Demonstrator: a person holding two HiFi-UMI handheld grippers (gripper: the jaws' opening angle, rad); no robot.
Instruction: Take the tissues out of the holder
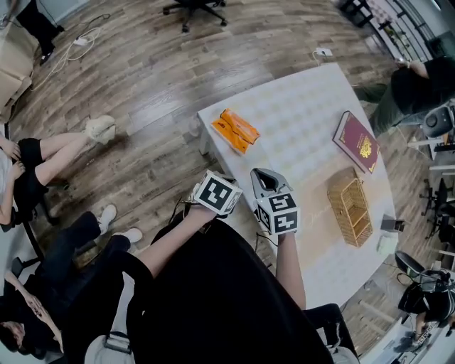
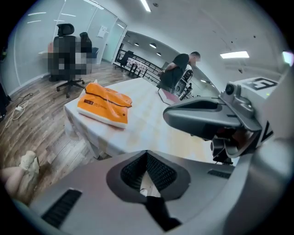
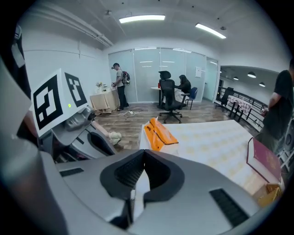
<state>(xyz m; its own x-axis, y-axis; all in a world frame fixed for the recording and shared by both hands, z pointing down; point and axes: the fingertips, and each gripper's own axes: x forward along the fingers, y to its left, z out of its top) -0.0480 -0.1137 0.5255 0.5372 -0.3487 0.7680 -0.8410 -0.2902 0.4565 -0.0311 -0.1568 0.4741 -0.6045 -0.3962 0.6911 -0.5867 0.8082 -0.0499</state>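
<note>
An orange tissue pack (image 1: 235, 131) lies flat near the far left corner of the white table (image 1: 306, 106). It also shows ahead of both jaws as the orange pack (image 2: 103, 103) (image 3: 159, 134). A wicker holder (image 1: 350, 207) stands at the table's right side, and its inside looks empty from above. My left gripper (image 1: 217, 193) and right gripper (image 1: 266, 183) hover side by side over the table's near left edge, well short of the pack. The left gripper's jaws (image 2: 147, 156) meet with nothing between them. The right gripper's jaws (image 3: 143, 156) are likewise shut and hold nothing.
A dark red book (image 1: 357, 141) lies on the table beyond the holder. Small items (image 1: 392, 225) sit at the table's right edge. People sit on the floor at the left (image 1: 43, 156), another stands at the far right (image 1: 419, 85), and an office chair (image 1: 195, 8) stands behind the table.
</note>
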